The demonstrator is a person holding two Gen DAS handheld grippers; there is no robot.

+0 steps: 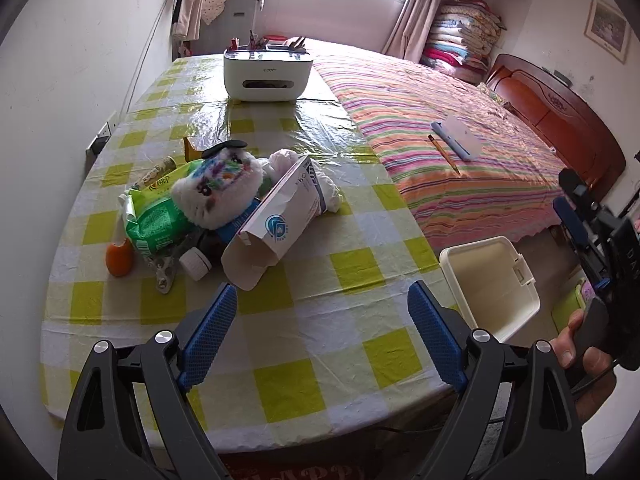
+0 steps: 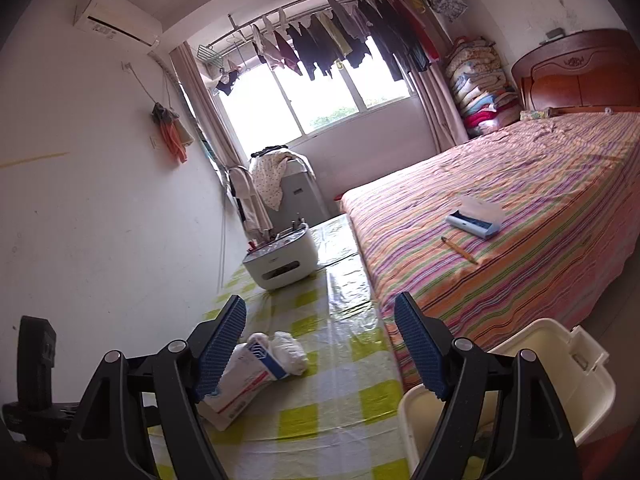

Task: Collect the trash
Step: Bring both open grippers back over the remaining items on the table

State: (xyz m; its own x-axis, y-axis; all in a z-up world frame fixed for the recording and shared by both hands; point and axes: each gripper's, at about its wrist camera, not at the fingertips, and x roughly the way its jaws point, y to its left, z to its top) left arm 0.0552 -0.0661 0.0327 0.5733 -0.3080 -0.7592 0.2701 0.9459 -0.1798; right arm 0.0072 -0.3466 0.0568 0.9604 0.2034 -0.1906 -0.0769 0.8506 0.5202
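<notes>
A pile of things lies on the checked table: an open white cardboard box, a green wrapper, a crumpled white bag, a white bottle cap, an orange piece and a plush toy. A cream bin with its lid up stands off the table's right edge. My left gripper is open and empty, just short of the box. My right gripper is open and empty, over the table's right edge beside the bin, with the box at its left finger.
A white desk organiser stands at the table's far end. A bed with a striped cover runs along the right, with a pencil case and pencil on it. A wall is on the left.
</notes>
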